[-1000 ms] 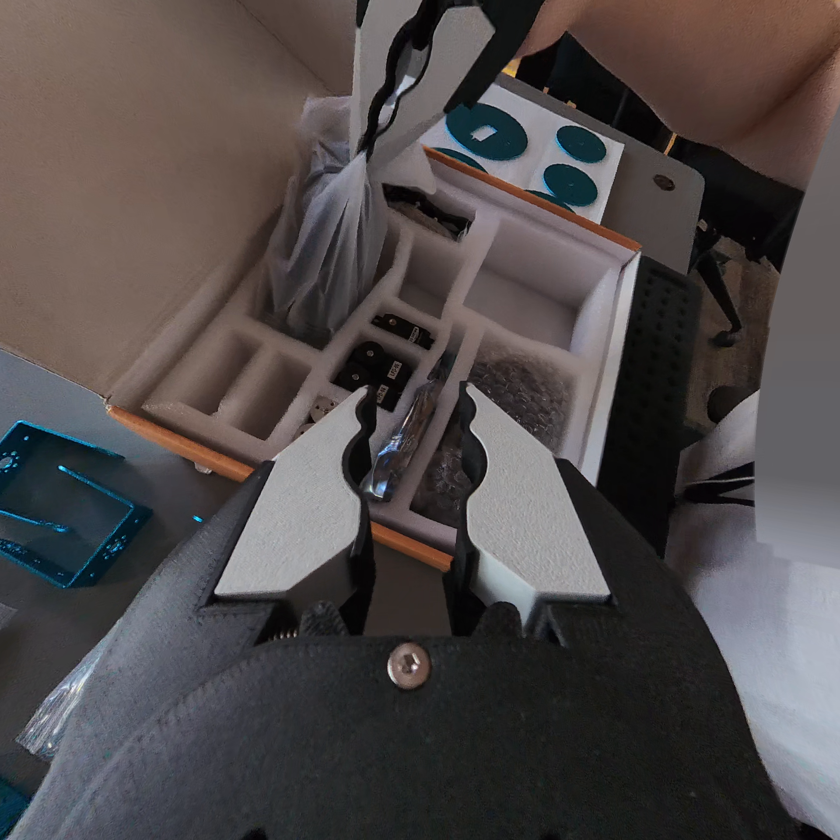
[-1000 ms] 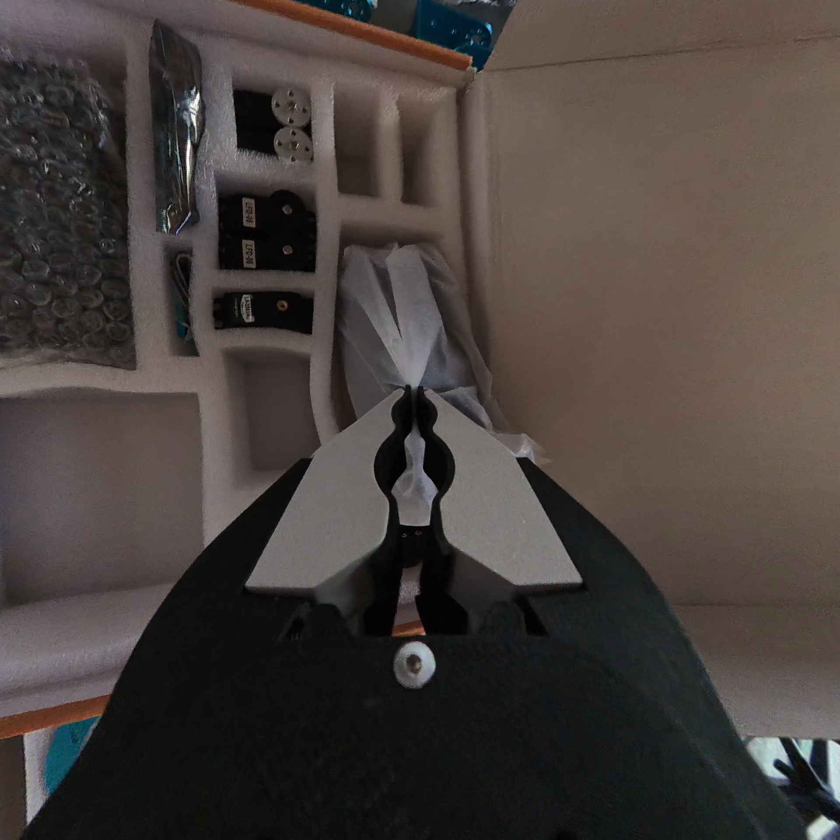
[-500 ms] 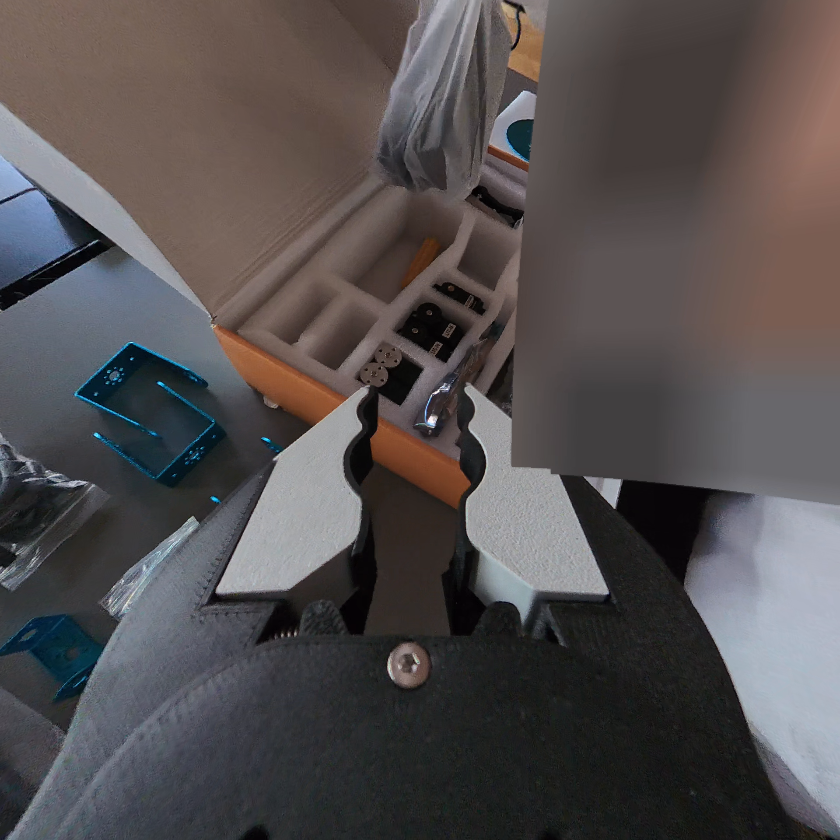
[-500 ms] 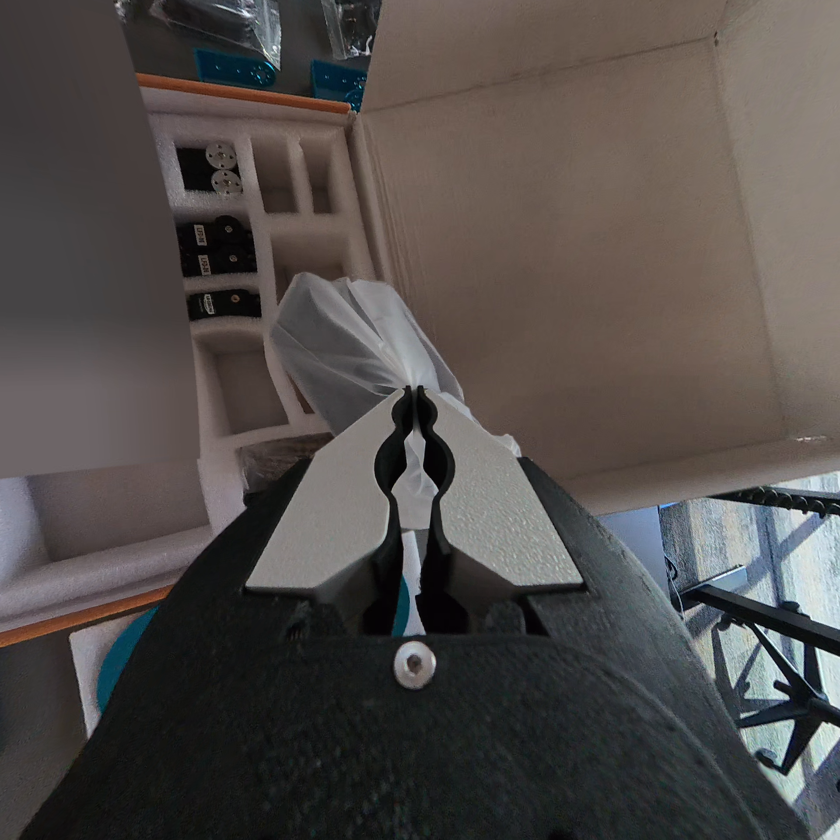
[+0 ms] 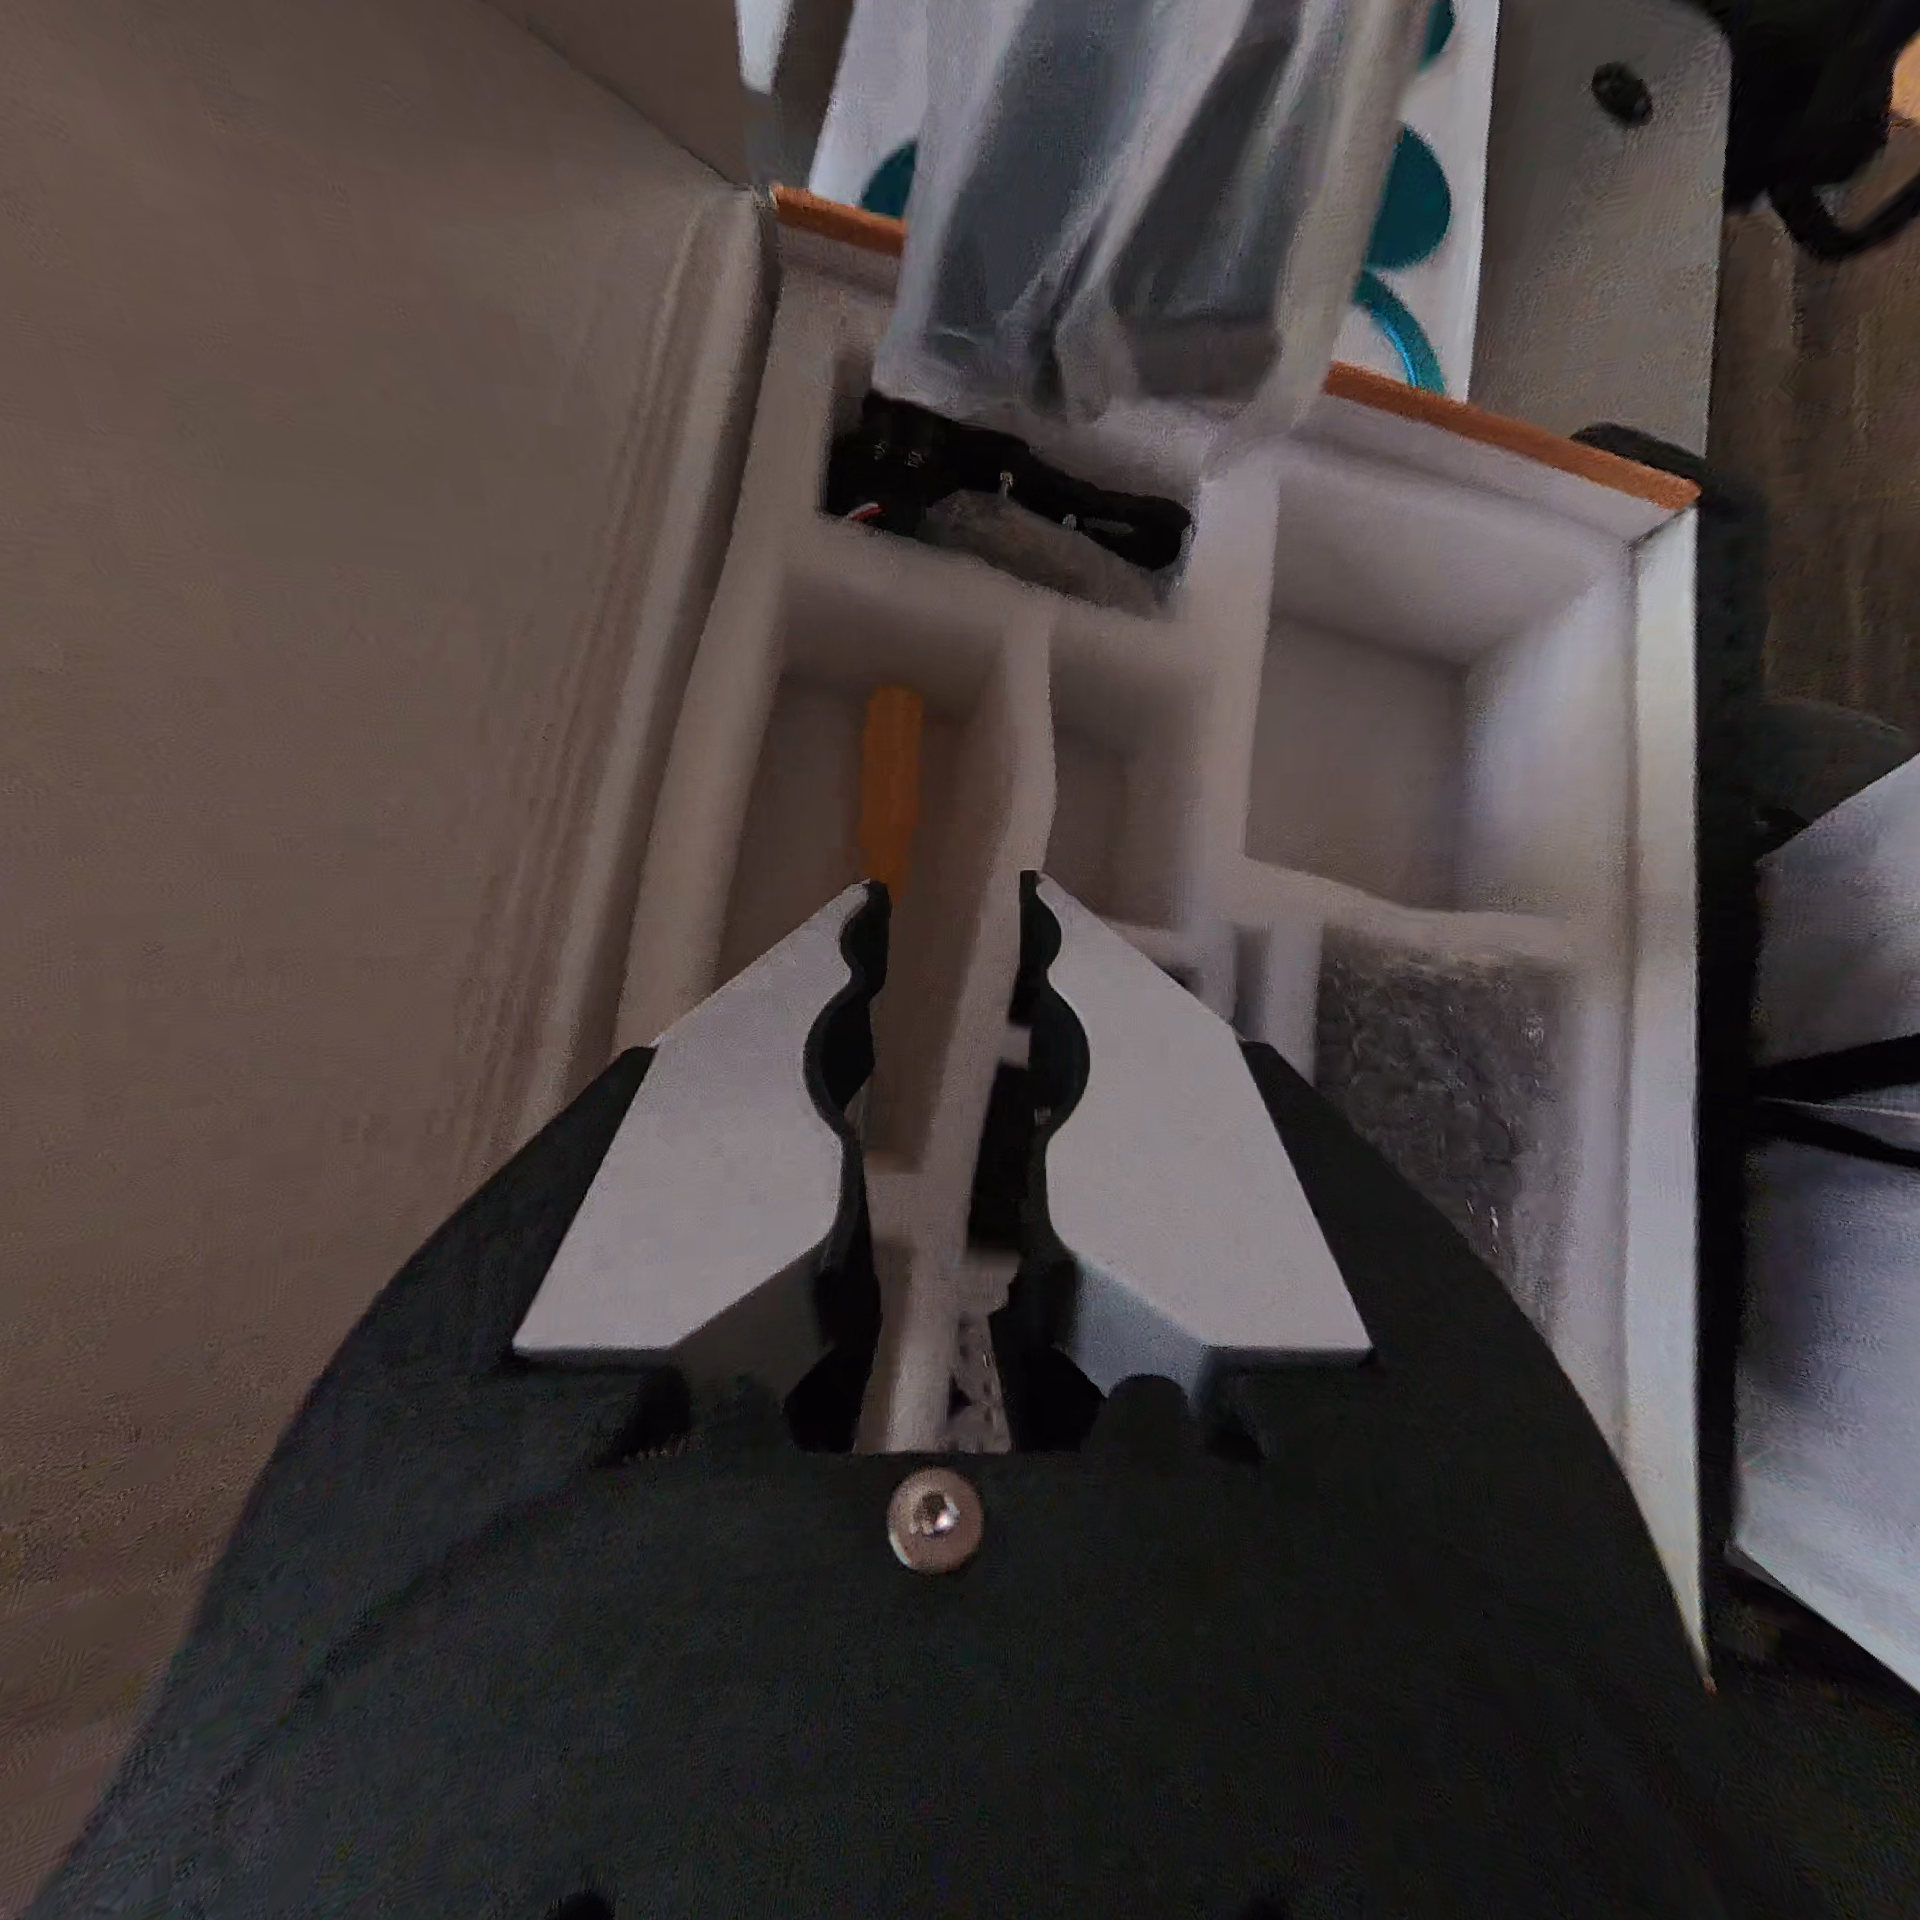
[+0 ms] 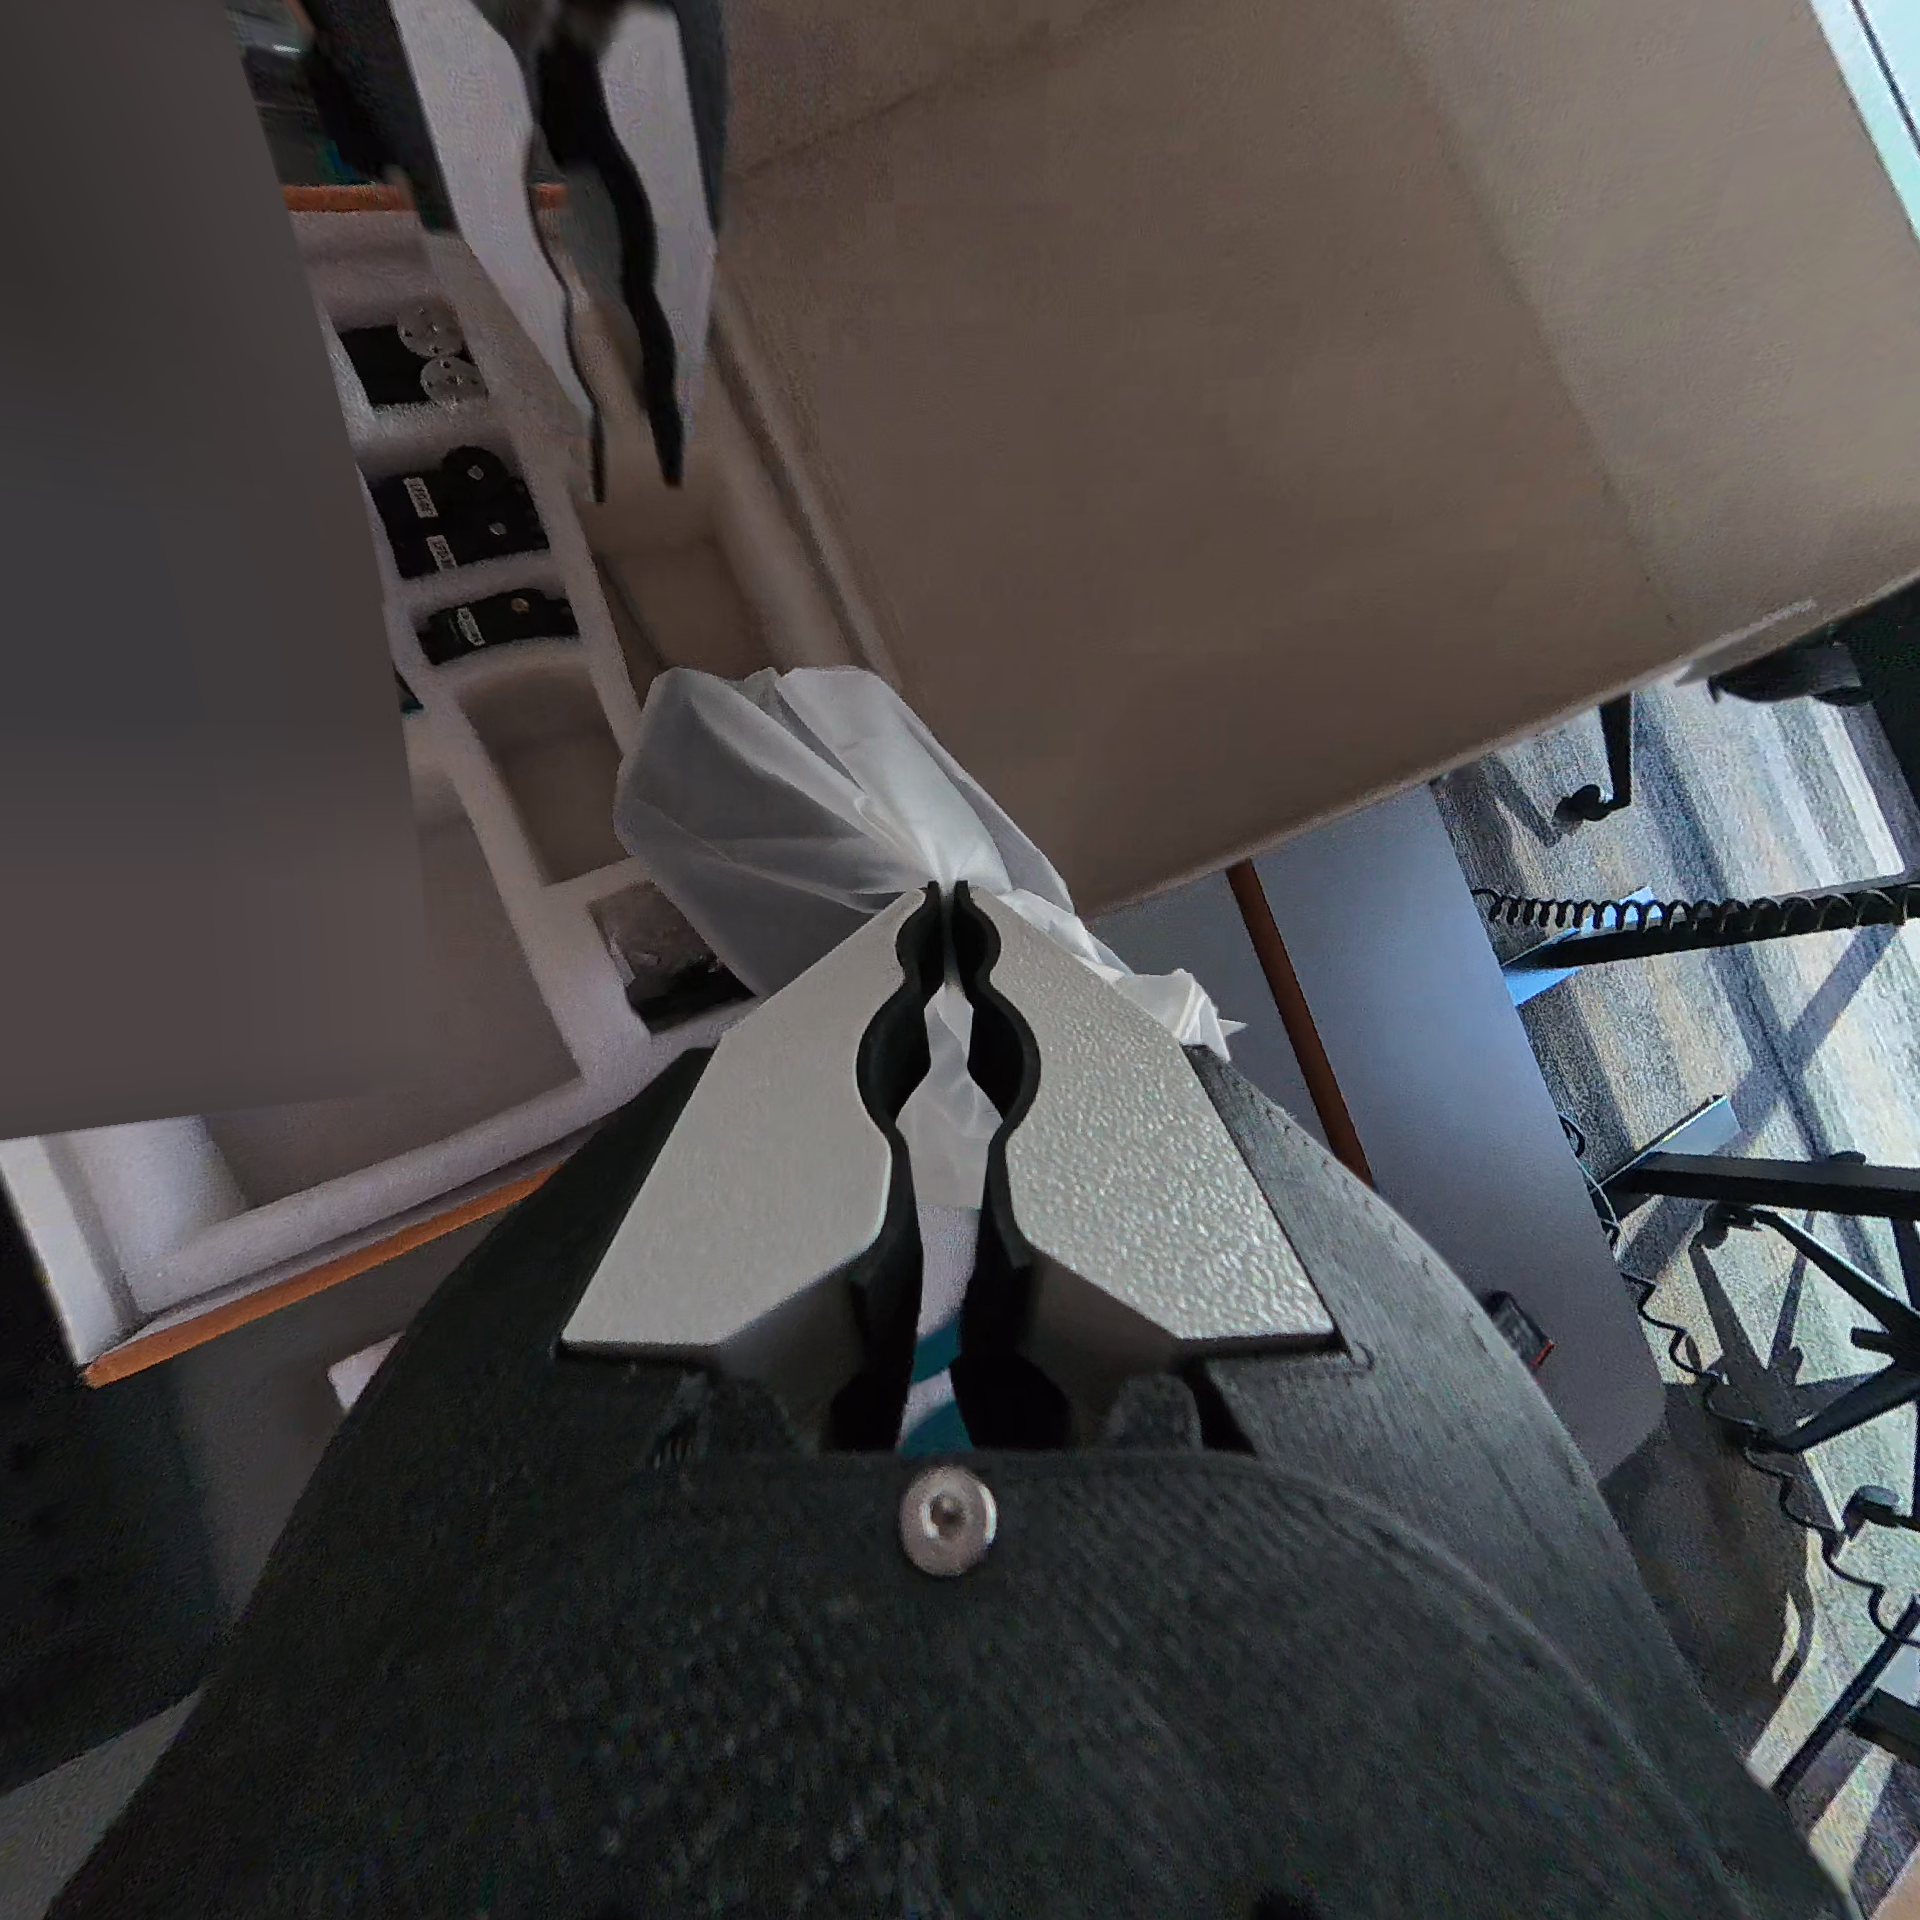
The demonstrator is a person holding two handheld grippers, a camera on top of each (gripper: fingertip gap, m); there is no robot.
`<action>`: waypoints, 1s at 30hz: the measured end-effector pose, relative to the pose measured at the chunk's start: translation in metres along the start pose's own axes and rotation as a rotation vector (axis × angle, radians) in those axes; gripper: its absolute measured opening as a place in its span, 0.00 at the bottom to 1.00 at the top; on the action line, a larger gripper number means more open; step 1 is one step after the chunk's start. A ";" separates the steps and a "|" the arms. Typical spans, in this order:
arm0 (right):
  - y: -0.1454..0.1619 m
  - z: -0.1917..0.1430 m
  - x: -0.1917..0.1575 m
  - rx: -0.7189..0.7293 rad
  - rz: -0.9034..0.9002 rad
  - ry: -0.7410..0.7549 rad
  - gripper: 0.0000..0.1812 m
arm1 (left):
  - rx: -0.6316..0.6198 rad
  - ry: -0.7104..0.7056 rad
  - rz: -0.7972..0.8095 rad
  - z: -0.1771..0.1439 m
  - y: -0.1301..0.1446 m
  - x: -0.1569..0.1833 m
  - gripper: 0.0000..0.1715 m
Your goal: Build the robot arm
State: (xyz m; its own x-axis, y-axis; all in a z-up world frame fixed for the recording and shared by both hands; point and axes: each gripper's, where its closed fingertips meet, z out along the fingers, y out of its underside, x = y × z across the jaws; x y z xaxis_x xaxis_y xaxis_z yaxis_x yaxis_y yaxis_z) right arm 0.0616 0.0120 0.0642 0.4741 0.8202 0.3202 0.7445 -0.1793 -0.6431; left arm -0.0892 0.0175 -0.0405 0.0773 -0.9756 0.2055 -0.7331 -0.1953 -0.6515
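Jaws of the right gripper [image 6: 948,891] are pinched tight on the gathered neck of a white plastic bag [image 6: 790,800], which hangs above the open box [image 5: 1652,935]. The left gripper [image 5: 948,883] has its jaws narrowly parted and empty, poised over the white foam tray; just beyond its tips an orange stick [image 5: 891,790] lies in a long slot. Other slots hold black servos [image 6: 468,514], and a bubble-wrap pack [image 5: 1444,1060] fills another.
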 end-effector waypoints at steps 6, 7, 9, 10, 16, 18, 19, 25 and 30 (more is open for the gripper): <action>0.025 -0.034 -0.011 -0.036 0.040 0.026 0.00 | -0.300 0.064 0.037 0.081 0.006 -0.019 0.23; 0.028 -0.037 -0.012 -0.042 0.042 0.030 0.00 | -0.342 0.072 0.048 0.088 0.010 -0.020 0.21; 0.036 -0.044 -0.016 -0.052 0.044 0.034 0.00 | -0.395 0.098 0.068 0.099 0.015 -0.016 0.20; 0.039 -0.046 -0.017 -0.055 0.047 0.034 0.00 | -0.422 0.109 0.074 0.103 0.017 -0.014 0.17; 0.050 -0.050 -0.024 -0.061 0.051 0.040 0.00 | -0.520 -0.008 0.172 0.110 0.029 -0.024 0.09; 0.052 -0.048 -0.026 -0.061 0.054 0.042 0.00 | -0.427 -0.028 0.120 0.102 0.018 -0.026 0.09; 0.053 -0.046 -0.027 -0.062 0.054 0.045 0.00 | -0.354 -0.035 0.089 0.092 0.009 -0.027 0.09; 0.049 -0.027 -0.034 -0.079 0.039 0.054 0.00 | 0.134 0.048 -0.125 0.008 -0.045 -0.027 0.09; 0.029 -0.009 -0.041 -0.030 0.017 0.018 0.00 | 0.288 -0.025 -0.222 -0.088 -0.044 -0.033 0.10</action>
State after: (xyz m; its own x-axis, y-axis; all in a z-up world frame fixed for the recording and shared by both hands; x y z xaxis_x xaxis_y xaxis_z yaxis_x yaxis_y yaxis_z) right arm 0.0679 -0.0316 0.0391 0.4949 0.8070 0.3222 0.7500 -0.2095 -0.6274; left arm -0.1188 0.0674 0.0460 0.2329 -0.9075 0.3495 -0.4761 -0.4198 -0.7727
